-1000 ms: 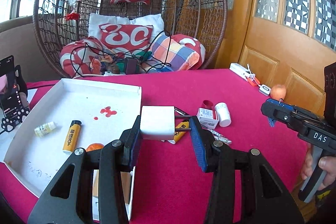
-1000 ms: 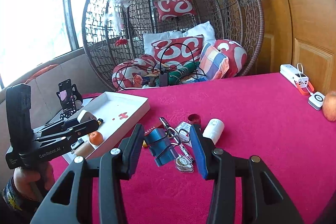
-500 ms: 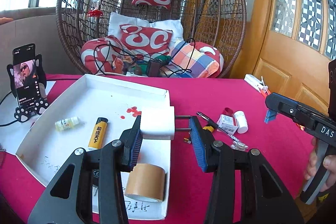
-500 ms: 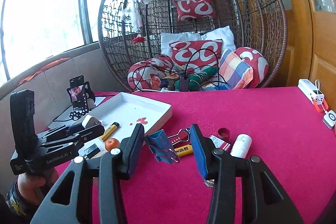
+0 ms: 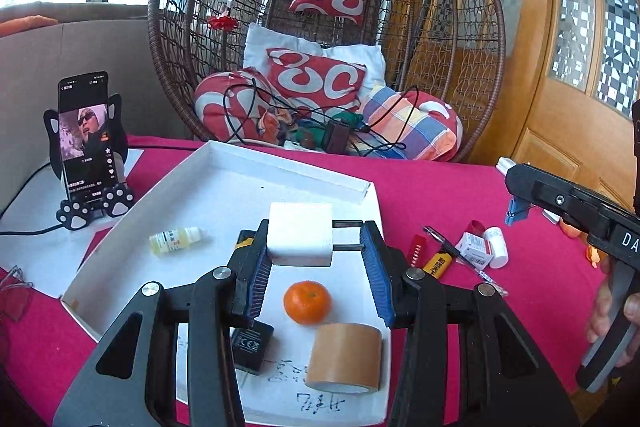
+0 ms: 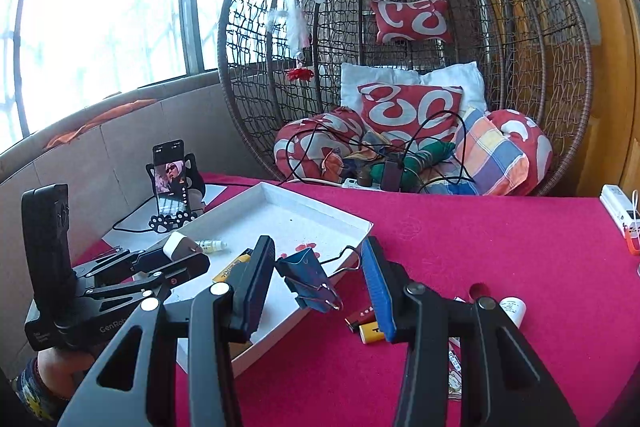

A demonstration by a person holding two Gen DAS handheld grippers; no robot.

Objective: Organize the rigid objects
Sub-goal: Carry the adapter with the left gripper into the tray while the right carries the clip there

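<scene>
So left gripper clamps white charger over tray: light, stiff, slick; right gripper pinches binder clip w/ springy handles.

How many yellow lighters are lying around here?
2. One yellow lighter lies inside the white tray. The other yellow lighter lies on the red tablecloth, right of the tray among the small clutter. More may be hidden.

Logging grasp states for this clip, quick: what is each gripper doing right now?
Left gripper: shut on the white charger, over the white tray.
Right gripper: shut on the blue binder clip, at the tray's edge.
</scene>
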